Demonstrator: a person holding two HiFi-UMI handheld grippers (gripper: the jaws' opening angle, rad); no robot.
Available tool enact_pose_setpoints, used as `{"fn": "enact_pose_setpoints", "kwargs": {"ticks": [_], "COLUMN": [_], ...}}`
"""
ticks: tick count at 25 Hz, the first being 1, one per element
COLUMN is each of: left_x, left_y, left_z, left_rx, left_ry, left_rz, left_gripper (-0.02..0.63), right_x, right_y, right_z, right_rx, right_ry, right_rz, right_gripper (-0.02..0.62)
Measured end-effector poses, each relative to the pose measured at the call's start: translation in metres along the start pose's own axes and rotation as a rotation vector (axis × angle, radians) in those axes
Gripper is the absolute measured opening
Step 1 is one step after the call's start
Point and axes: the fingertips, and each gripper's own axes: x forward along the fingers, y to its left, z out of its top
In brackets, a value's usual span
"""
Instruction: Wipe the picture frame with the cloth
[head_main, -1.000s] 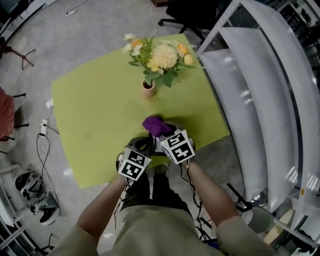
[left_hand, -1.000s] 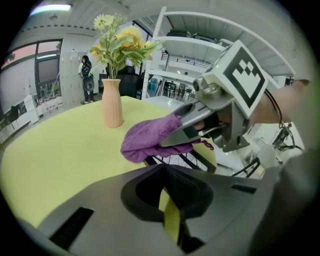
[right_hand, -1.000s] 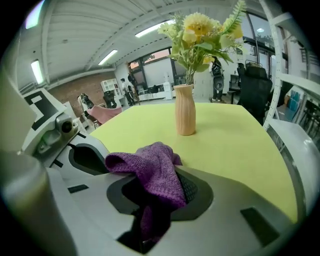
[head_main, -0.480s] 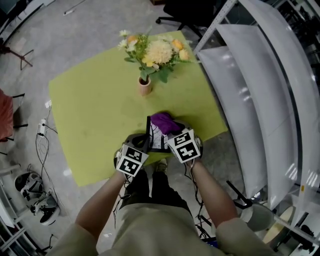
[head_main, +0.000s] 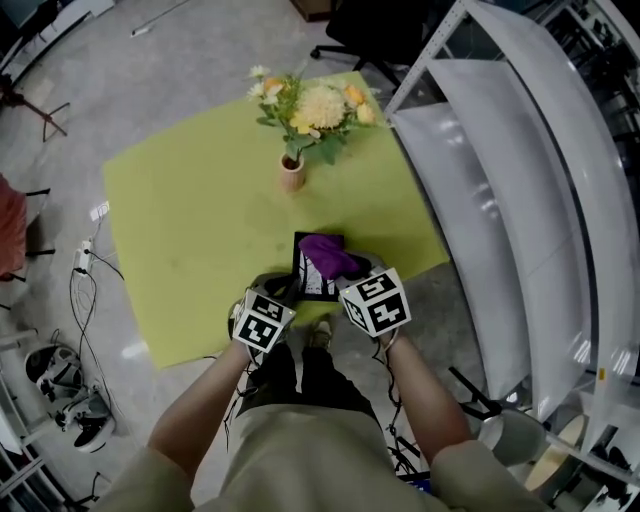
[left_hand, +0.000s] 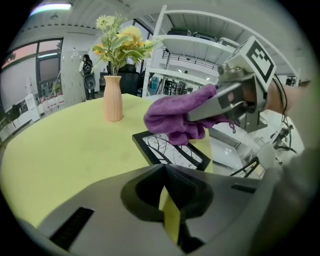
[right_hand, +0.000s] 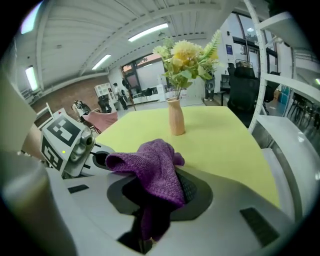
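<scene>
A black picture frame (head_main: 313, 272) with a tree print lies flat on the green table (head_main: 190, 230), near its front edge. The purple cloth (head_main: 328, 254) rests on the frame's far right part, and my right gripper (head_main: 352, 273) is shut on it. In the right gripper view the cloth (right_hand: 156, 172) drapes over the jaws and hides their tips. My left gripper (head_main: 283, 292) sits just left of the frame's near corner. Its jaws (left_hand: 164, 172) stand shut, with only a thin sliver of table showing between them. In the left gripper view the frame (left_hand: 170, 151) is ahead, under the cloth (left_hand: 175, 120).
A tan vase (head_main: 291, 176) with yellow and white flowers (head_main: 315, 105) stands at the table's far side. A white shelf rack (head_main: 500, 200) runs close along the right. A black office chair (head_main: 370, 30) is beyond the table. Cables and a power strip (head_main: 85, 258) lie on the floor at left.
The cloth in my right gripper slid up and right across the frame, baring the print that it had covered. My left gripper has stayed beside the frame.
</scene>
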Motion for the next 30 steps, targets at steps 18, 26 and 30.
{"fn": "enact_pose_setpoints", "kwargs": {"ticks": [18, 26, 30], "left_x": [-0.004, -0.004, -0.004], "left_y": [-0.007, -0.006, -0.006], "left_z": [-0.01, -0.011, -0.013], "left_rx": [-0.072, -0.089, -0.106], "left_ry": [-0.029, -0.033, -0.032], "left_rz": [0.001, -0.006, -0.018], "left_gripper": [0.009, 0.009, 0.009], "right_x": [0.03, -0.016, -0.011], "right_y": [0.01, -0.015, 0.031], "right_z": [-0.053, -0.038, -0.021], "right_rx": [-0.103, 0.073, 0.094], "right_ry": [0.198, 0.099, 0.052], "right_rz": [-0.028, -0.091, 0.06], "right_gripper": [0.097, 0.095, 0.095]}}
